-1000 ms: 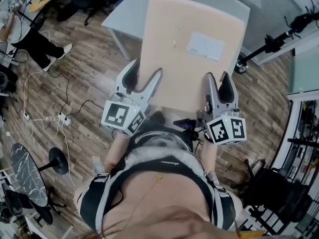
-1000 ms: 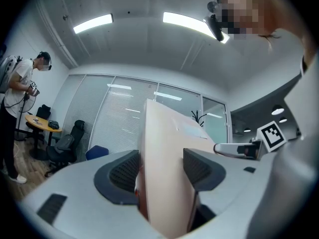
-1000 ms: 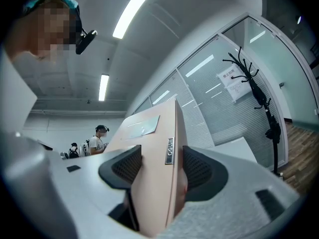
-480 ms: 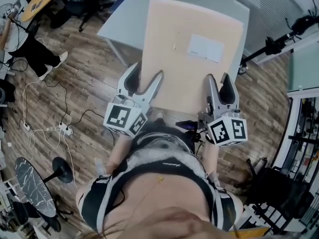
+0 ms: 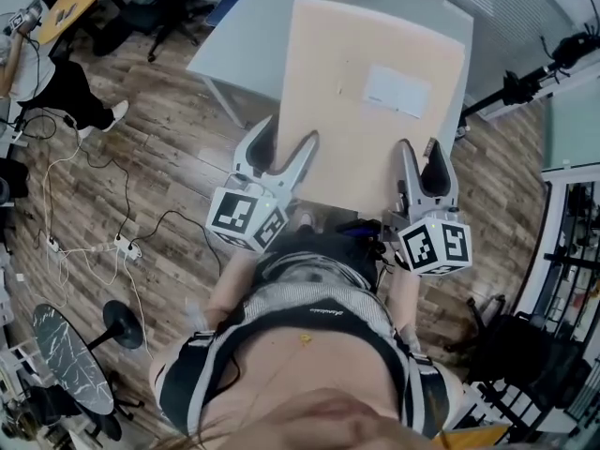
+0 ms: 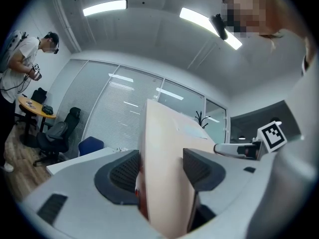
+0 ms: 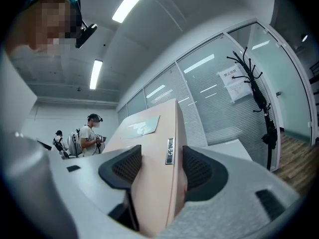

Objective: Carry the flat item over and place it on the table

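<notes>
Carrying flat beige box (image 5: pixel 361 129): left tongs (image 5: pixel 284 139) and right tongs (image 5: pixel 421 150) are both clamping its near edge, far end overhanging grey counter (image 5: pixel 246 28). Next call: lowering flat, releasing.

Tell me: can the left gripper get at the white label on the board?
Probably not. The left gripper is shut on the near edge of the board, sharing the carry with the right gripper; the white label lies farther up, beyond its jaws.
</notes>
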